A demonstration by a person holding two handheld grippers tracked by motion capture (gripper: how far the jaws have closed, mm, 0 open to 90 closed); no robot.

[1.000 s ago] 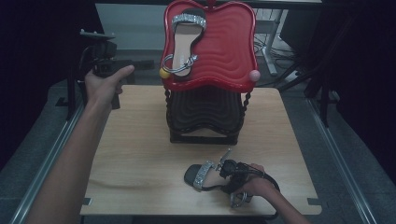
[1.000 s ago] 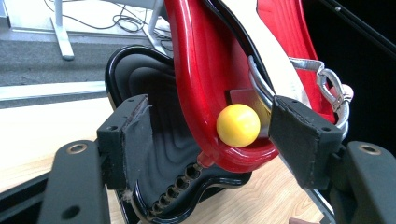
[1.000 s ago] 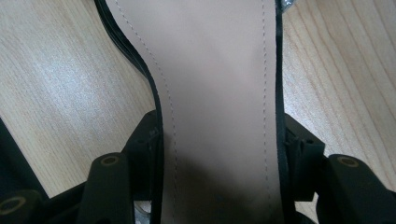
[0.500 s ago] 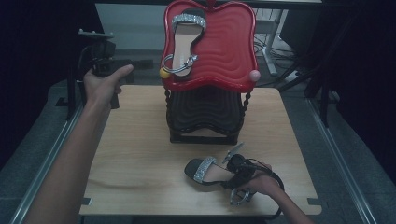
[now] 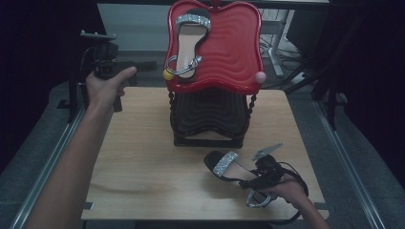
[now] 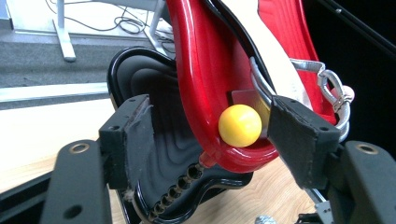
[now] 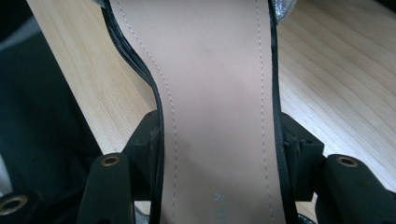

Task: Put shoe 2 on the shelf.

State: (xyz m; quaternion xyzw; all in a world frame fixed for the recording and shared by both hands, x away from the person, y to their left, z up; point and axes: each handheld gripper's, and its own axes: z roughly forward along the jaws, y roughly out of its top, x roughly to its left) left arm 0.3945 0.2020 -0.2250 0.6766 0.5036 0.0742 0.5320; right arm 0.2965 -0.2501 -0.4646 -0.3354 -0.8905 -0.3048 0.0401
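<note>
Glossy red plastic tray [image 5: 234, 52]; pale matt wood-grain surface [image 5: 143, 157]; sandal [image 7: 215, 93] with smooth stitched beige insole and glittery strap [image 5: 224, 163]; shiny yellow ball [image 6: 240, 125].

right claw [image 5: 248, 183] gripping sandal [image 5: 229, 168], wooden table [image 5: 143, 167]

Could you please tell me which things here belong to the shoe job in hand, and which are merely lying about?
Part of the job:
- sandal clamped across its sole in the right gripper
- matching sandal on the red tray
- black shoe rack
- left gripper, jaws open

Lying about:
- floor cables
- white desk leg
</note>
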